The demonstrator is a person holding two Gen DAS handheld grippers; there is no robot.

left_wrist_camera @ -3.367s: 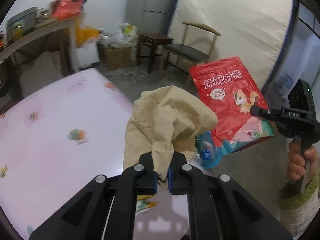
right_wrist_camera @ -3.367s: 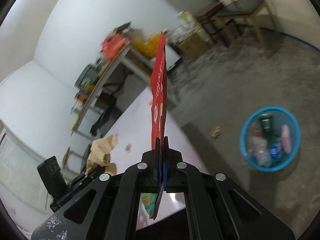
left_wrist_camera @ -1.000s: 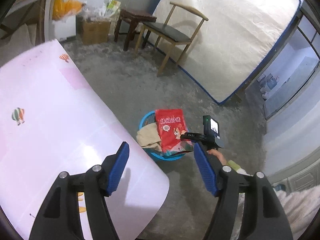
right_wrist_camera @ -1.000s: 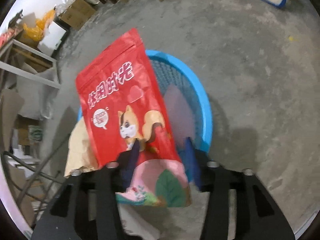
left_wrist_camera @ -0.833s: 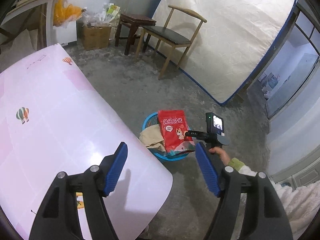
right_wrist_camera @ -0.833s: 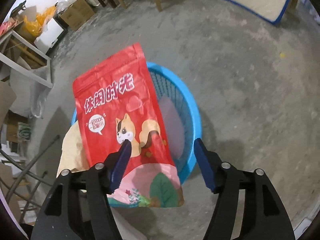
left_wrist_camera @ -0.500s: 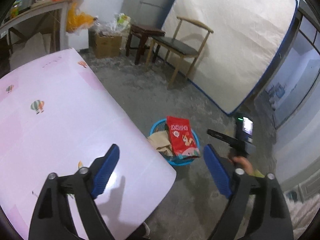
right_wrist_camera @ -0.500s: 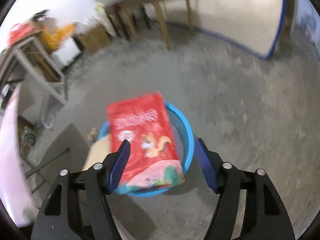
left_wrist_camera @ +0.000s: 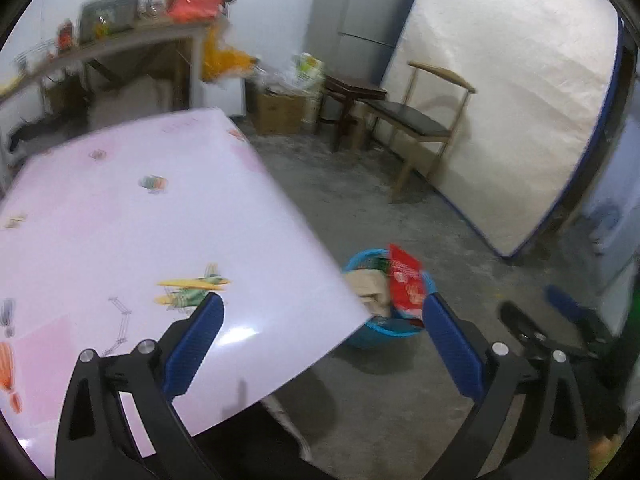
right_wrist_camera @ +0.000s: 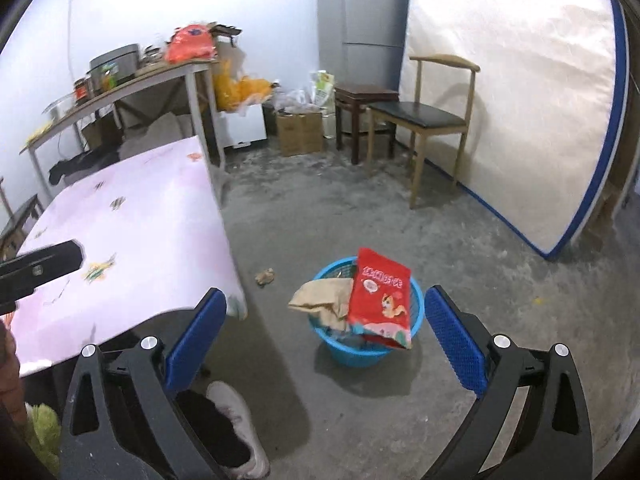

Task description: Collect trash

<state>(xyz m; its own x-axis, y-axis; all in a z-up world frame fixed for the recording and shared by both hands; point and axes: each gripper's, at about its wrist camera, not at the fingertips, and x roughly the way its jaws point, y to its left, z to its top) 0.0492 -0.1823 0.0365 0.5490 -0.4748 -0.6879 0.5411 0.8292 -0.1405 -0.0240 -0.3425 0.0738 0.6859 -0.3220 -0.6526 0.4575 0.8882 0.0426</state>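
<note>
A red snack bag (right_wrist_camera: 380, 300) is propped upright in a blue basket (right_wrist_camera: 416, 312) on the floor. Crumpled brown paper (right_wrist_camera: 320, 298) is draped over its rim.

Two black grippers, left gripper (left_wrist_camera: 320, 336) and right gripper (right_wrist_camera: 326, 336). Blue ribbed pads (right_wrist_camera: 456, 338), silver screws (right_wrist_camera: 501, 341). White shoe (right_wrist_camera: 240, 424) below.

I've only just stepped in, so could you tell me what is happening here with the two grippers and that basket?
A person is collecting trash with two handheld grippers. Right now the left gripper and the right gripper are both open and hold nothing. A red snack bag and a crumpled brown paper bag sit in the blue basket on the concrete floor, beside the pink table. A small scrap lies on the floor near the basket.
</note>
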